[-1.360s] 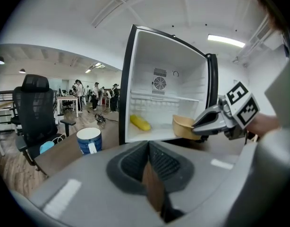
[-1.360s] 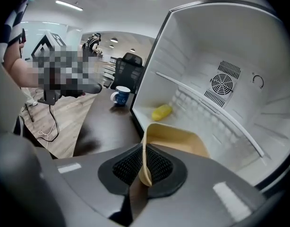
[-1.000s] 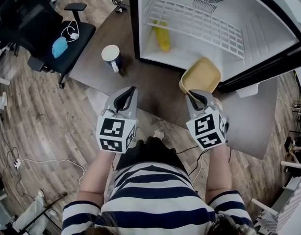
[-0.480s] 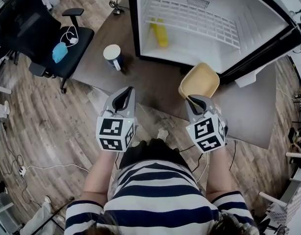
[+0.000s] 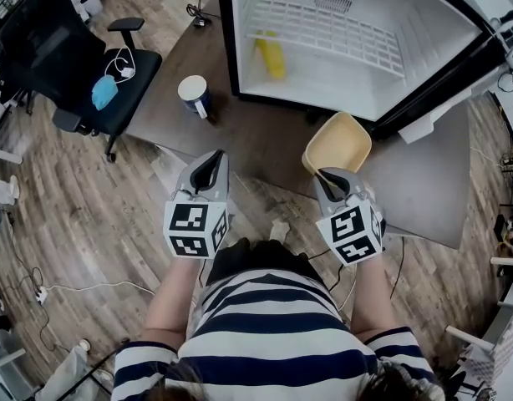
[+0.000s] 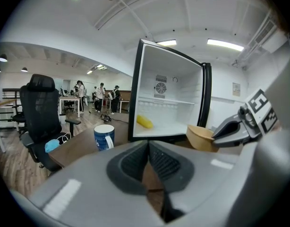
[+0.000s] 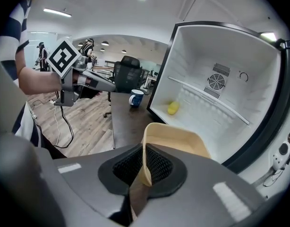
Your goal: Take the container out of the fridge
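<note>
A tan open container (image 5: 338, 143) hangs in front of the open white fridge (image 5: 357, 48), above the brown table (image 5: 265, 140). My right gripper (image 5: 327, 176) is shut on its near rim; in the right gripper view the thin rim of the container (image 7: 178, 143) is pinched between the ribbed pads (image 7: 157, 163) of the right gripper (image 7: 144, 167). My left gripper (image 5: 208, 167) is held beside it to the left, shut with nothing in it; the left gripper (image 6: 149, 162) has its pads (image 6: 133, 164) together.
A yellow object (image 5: 270, 57) lies on the fridge floor under a white wire shelf (image 5: 332, 32). A blue-and-white mug (image 5: 193, 97) stands on the table left of the fridge. A black office chair (image 5: 68, 53) with a blue mask stands at the left. Cables lie on the wooden floor.
The right gripper and the container have drawn back a little from the fridge opening toward me. The left gripper has kept its place.
</note>
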### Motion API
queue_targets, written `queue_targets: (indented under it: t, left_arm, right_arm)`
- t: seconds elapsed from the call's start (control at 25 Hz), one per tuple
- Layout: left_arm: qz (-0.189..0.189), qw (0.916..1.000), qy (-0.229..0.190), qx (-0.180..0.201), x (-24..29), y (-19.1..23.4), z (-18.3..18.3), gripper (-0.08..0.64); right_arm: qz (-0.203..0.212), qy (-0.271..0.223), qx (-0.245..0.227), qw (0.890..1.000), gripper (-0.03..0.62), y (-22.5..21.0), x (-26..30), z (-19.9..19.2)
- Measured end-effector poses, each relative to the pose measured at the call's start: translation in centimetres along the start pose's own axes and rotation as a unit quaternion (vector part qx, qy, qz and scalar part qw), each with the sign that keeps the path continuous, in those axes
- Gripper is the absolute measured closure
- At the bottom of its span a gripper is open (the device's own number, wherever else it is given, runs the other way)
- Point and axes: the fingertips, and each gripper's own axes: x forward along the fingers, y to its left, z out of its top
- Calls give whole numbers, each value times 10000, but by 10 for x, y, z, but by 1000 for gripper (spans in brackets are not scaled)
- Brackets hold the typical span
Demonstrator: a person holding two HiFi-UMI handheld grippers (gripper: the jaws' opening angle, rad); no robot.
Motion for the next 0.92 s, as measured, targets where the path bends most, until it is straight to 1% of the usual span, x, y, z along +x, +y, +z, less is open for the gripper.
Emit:
queue_targets:
  t: [0.16, 0.32, 0.92]
  left_arm:
    - [33, 10000, 3, -24, -4, 1, -2, 560]
    - [47, 10000, -32, -23, -7, 2, -1, 560]
    - [74, 9999, -93, 12, -8, 9, 5, 560]
  right_arm:
    - [37, 47, 88, 9999, 575, 5, -4, -4]
    - [64, 50, 44, 10000, 575, 9, -6, -4]
    - [62, 39, 106, 9999, 575, 12, -2, -2]
